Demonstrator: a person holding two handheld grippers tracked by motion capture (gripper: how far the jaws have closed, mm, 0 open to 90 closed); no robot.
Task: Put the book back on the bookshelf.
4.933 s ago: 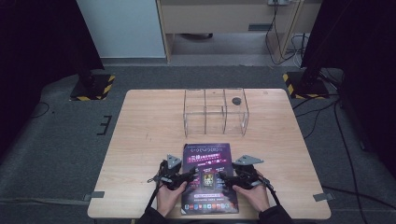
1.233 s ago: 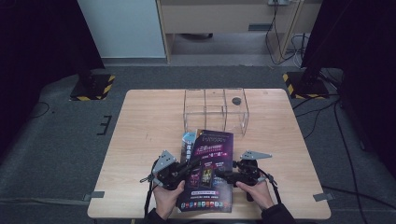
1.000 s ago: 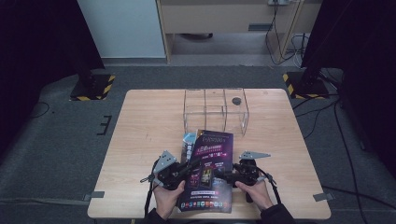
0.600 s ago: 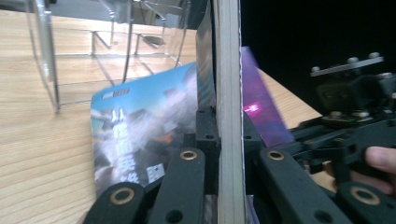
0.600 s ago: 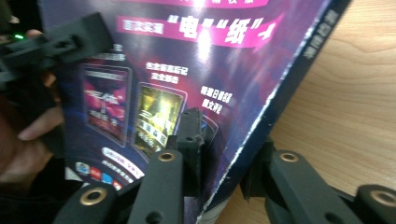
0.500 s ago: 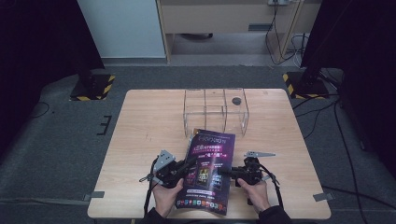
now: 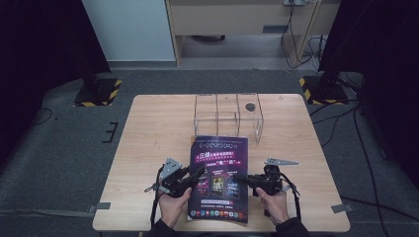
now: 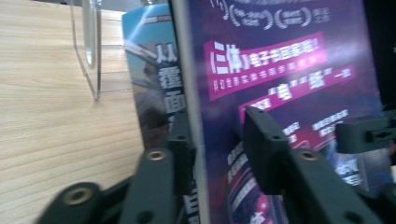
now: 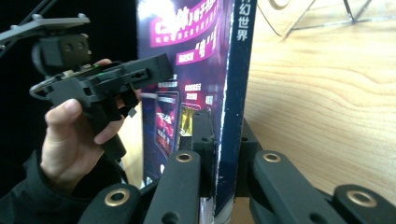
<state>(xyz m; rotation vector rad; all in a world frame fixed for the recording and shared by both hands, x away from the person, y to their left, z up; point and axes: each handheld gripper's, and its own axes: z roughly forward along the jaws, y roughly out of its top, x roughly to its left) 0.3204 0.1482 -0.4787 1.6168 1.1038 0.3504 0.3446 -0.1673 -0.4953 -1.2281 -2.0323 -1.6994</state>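
A purple book (image 7: 220,177) is seen in the high view above the near part of the wooden counter (image 7: 148,128), lifted between the two hands, with its cover facing up and its far edge pointing toward a clear acrylic organizer (image 7: 228,116) that stands near the far edge of the counter. The right claw (image 7: 240,177) is closed on the book's right side; in the right gripper view (image 9: 219,149) its two black jaws are pressed against either face of the book's dark blue spine, which bears white characters, and the jaws have just been closing onto it. The left claw (image 7: 198,172) is placed at the book's left side; in the left gripper view (image 8: 219,140) the purple cover's edge is seen between the jaws, with one pad set just behind the cover and the other standing clear in front of it, so the cover is not pinched. These jaws have just been opening, with the cover between them. Behind the purple cover, a page with a blue picture (image 8: 152,70) is shown in the left gripper view. A small dark round object (image 7: 250,106) lies inside the right compartment of the organizer, well apart from the book.
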